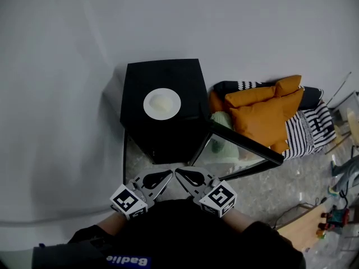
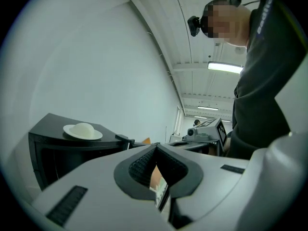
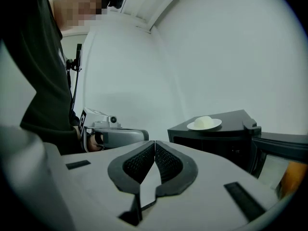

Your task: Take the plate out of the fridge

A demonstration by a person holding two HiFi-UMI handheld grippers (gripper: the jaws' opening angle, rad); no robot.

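Observation:
A white plate (image 1: 162,103) with a pale rounded lump on it rests on top of the small black fridge (image 1: 168,72). The plate (image 2: 83,131) shows at the left of the left gripper view, and the plate (image 3: 204,123) sits right of centre in the right gripper view. The fridge door (image 1: 238,149) stands open to the right. My left gripper (image 1: 168,175) and right gripper (image 1: 178,172) are held close to my body in front of the fridge, tips almost meeting. Both are shut with nothing between the jaws.
Orange cushions (image 1: 263,114) and a striped black-and-white blanket (image 1: 314,129) lie right of the fridge. A wooden board (image 1: 303,228) with small items sits at lower right. White wall rises behind the fridge.

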